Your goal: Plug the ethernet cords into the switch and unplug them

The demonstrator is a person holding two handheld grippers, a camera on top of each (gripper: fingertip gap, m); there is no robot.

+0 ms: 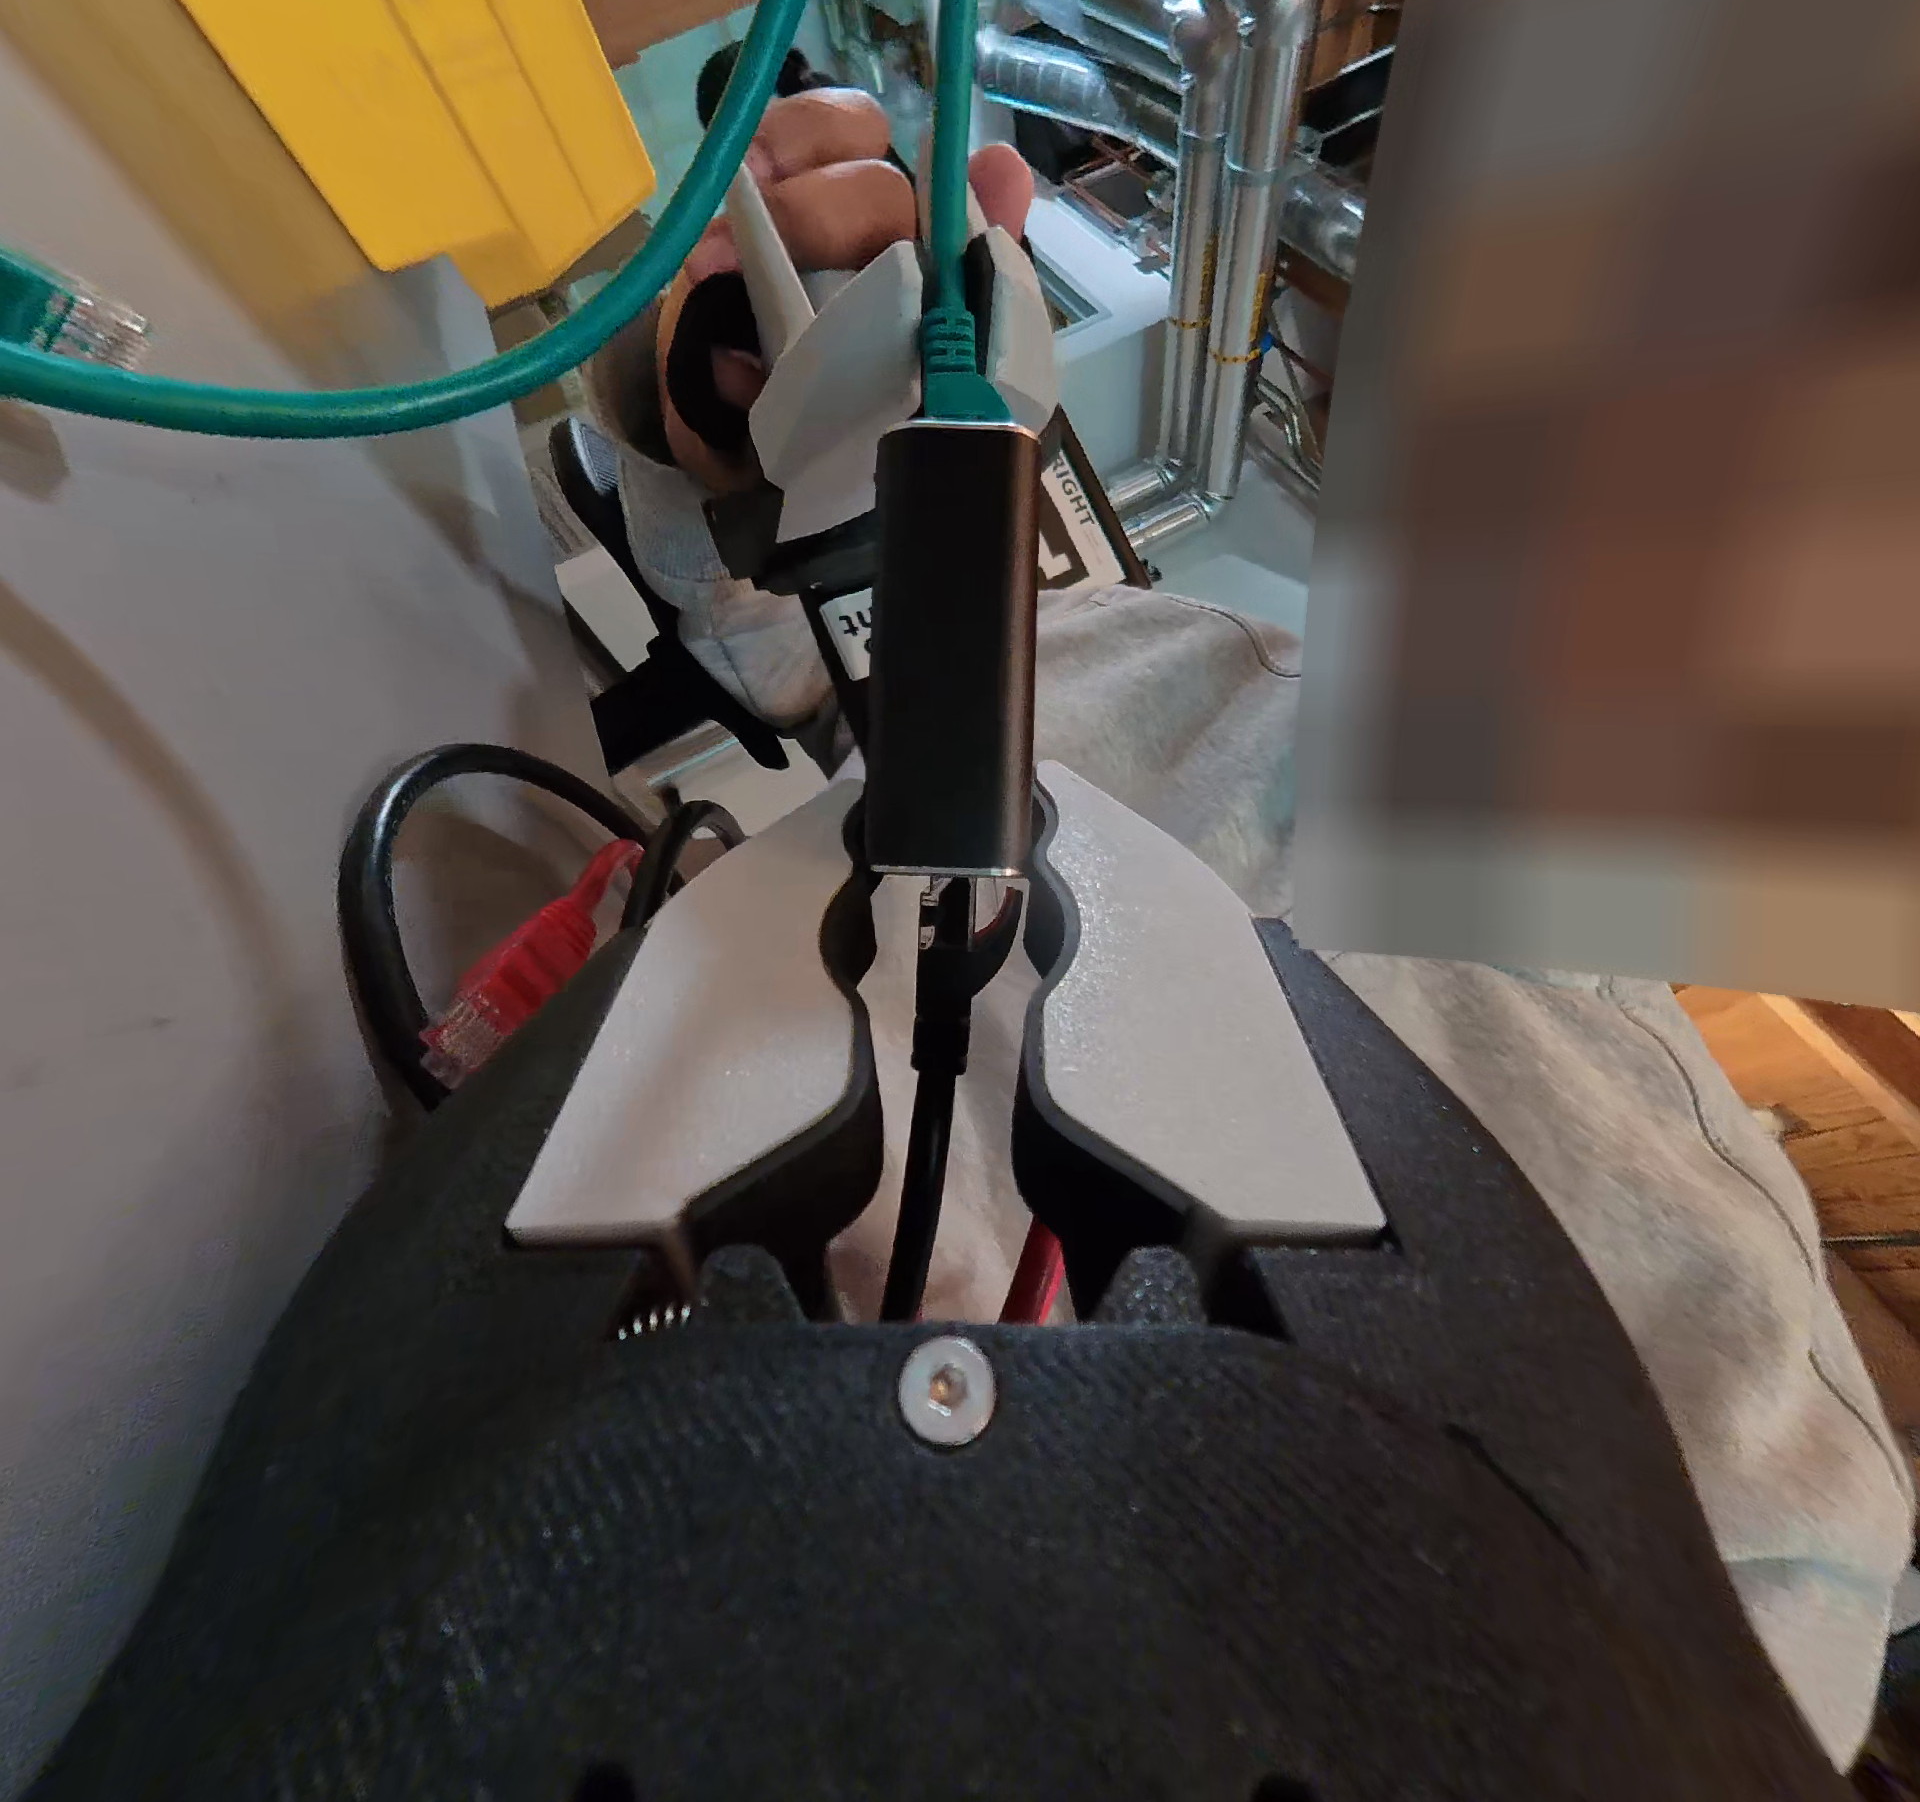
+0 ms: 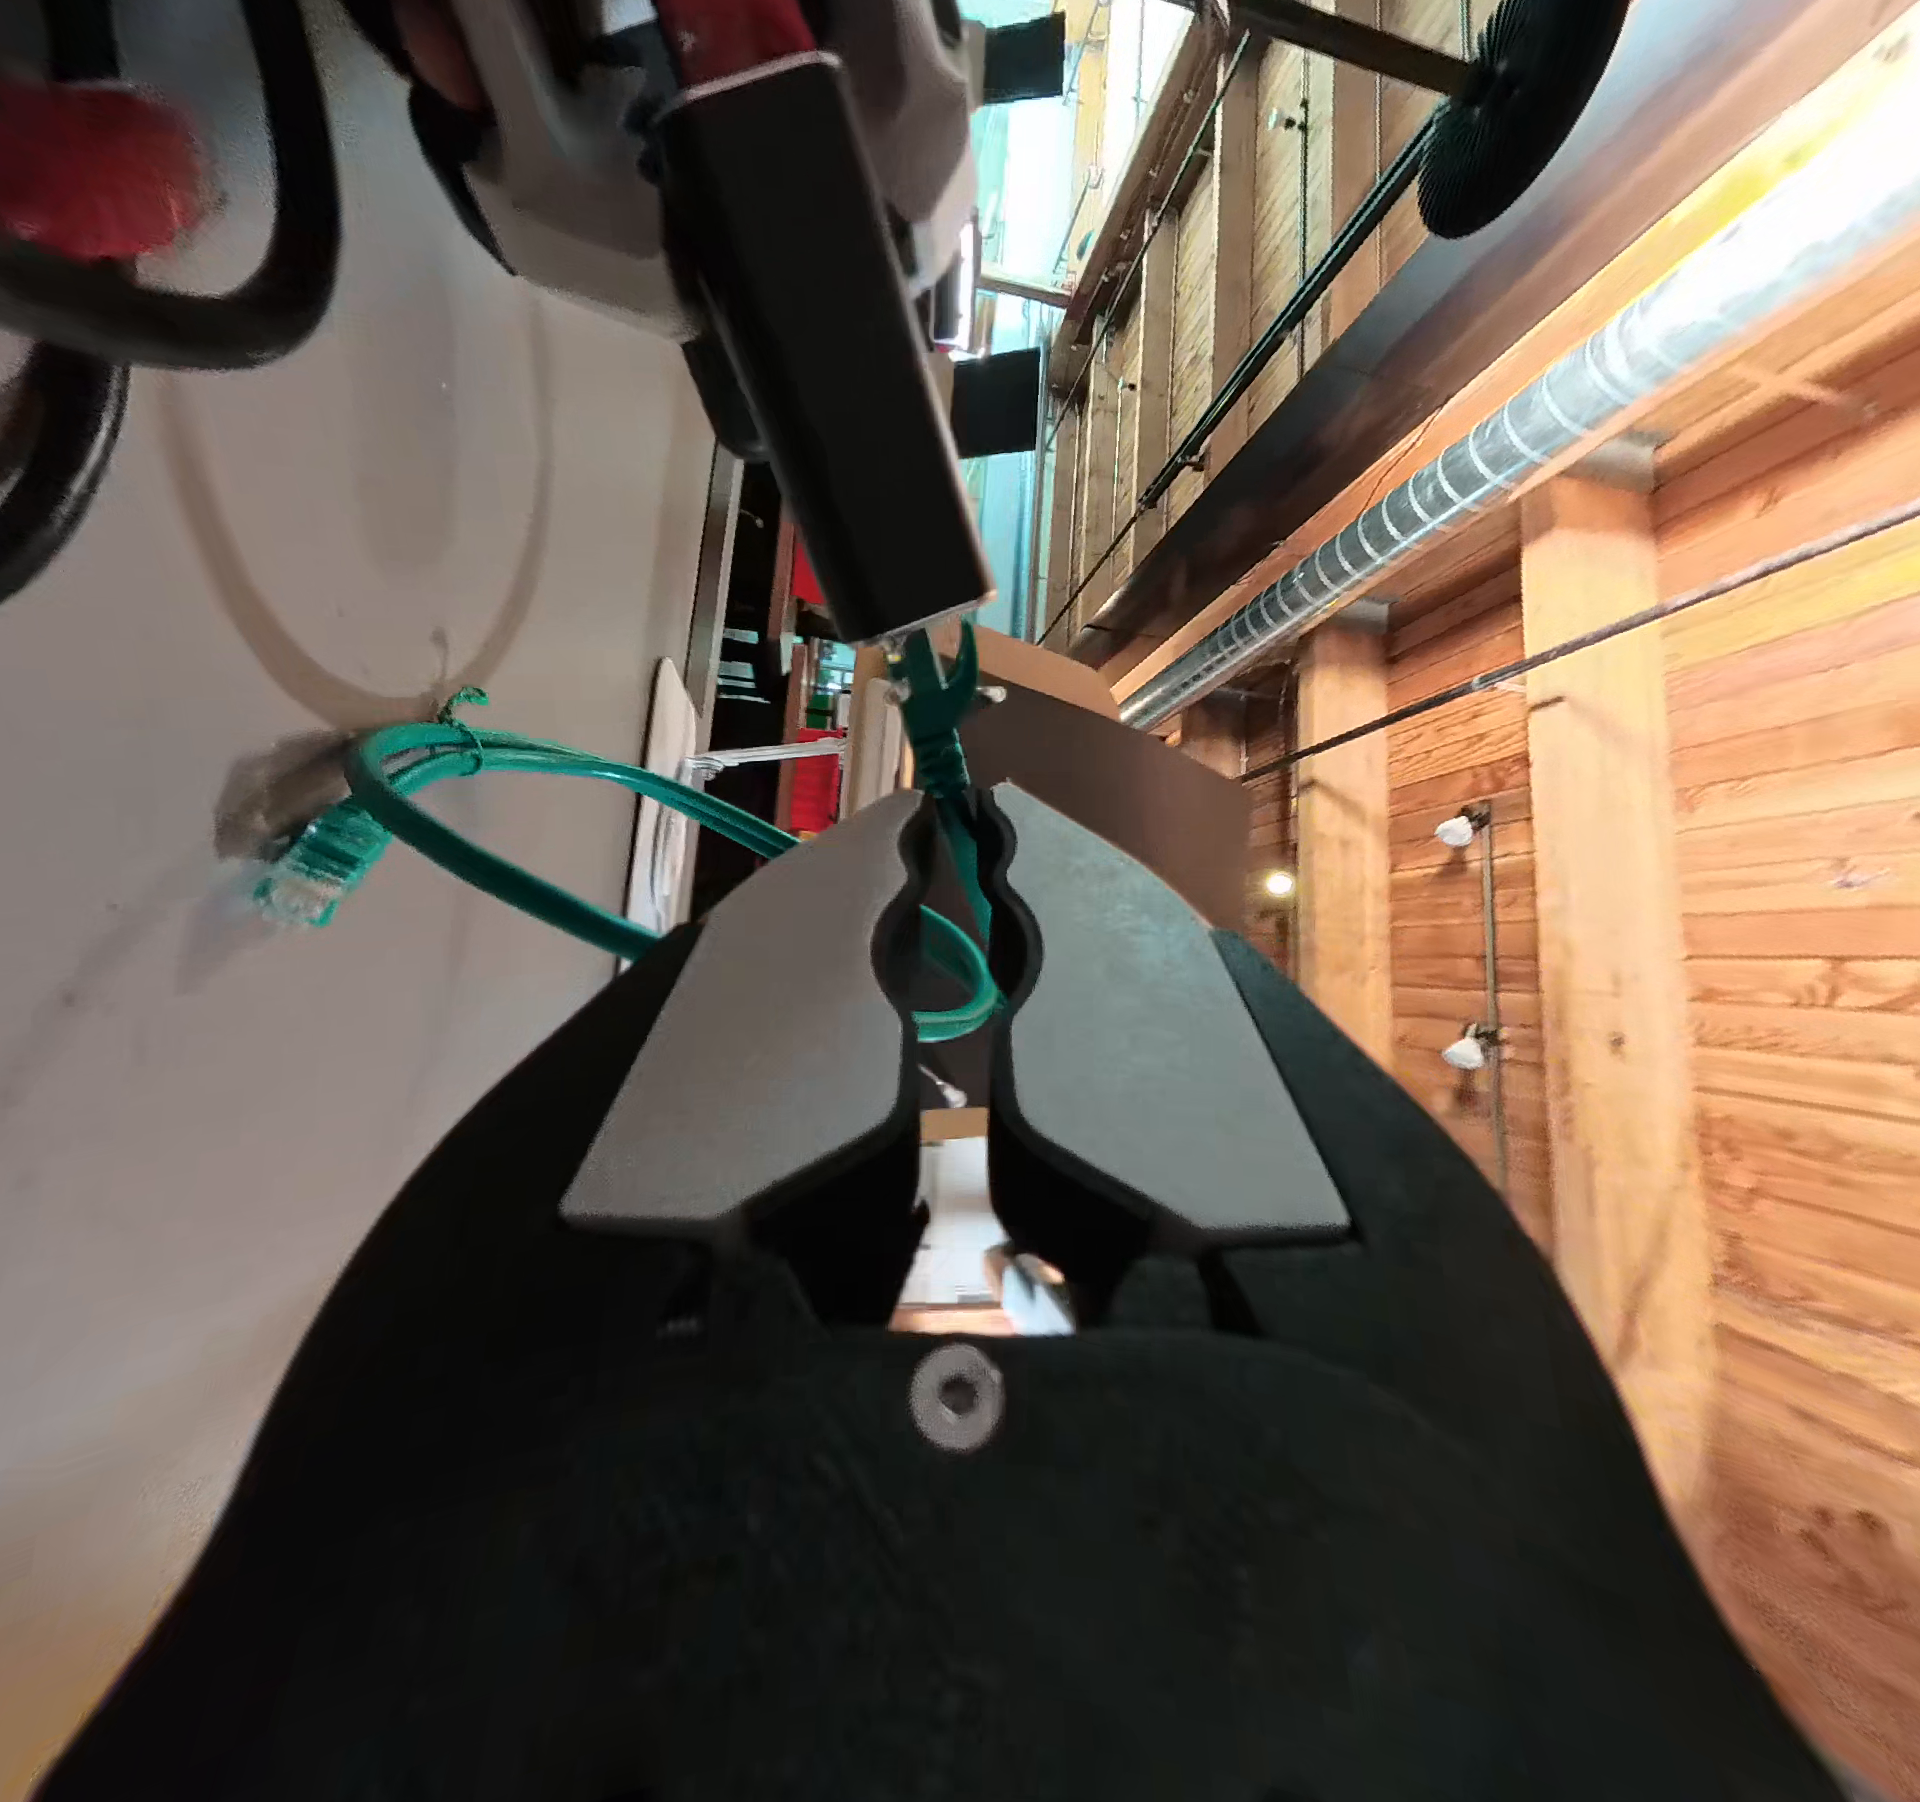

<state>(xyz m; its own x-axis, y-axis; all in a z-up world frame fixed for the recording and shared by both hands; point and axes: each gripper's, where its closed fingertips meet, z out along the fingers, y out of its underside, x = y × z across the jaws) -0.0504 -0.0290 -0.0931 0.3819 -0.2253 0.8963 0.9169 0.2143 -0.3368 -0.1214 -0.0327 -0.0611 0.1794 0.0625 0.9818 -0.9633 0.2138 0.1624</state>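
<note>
The switch [image 1: 951, 640] is a slim black box held in the air between both grippers. My left gripper [image 1: 951, 802] is shut on its near end. A black cord [image 1: 935, 1077] is plugged into that near end and runs back between my fingers. A green ethernet cord's plug [image 1: 951, 350] sits in the switch's far port. My right gripper [image 2: 954, 802] is shut on the green cord [image 2: 940, 765] just behind its plug; it also shows in the left wrist view [image 1: 956, 298]. The switch [image 2: 821, 350] and left gripper [image 2: 644, 183] show in the right wrist view. A red plug [image 1: 509, 973] lies loose.
The white table [image 1: 208, 609] lies to the left, with the green cord's free plug [image 2: 312, 869] and a black cord loop [image 1: 364, 900] on it. A yellow bin [image 1: 395, 69] stands at the back. A person's grey sleeve [image 1: 1195, 713] is close behind. A wooden wall [image 2: 1558, 817] fills the right.
</note>
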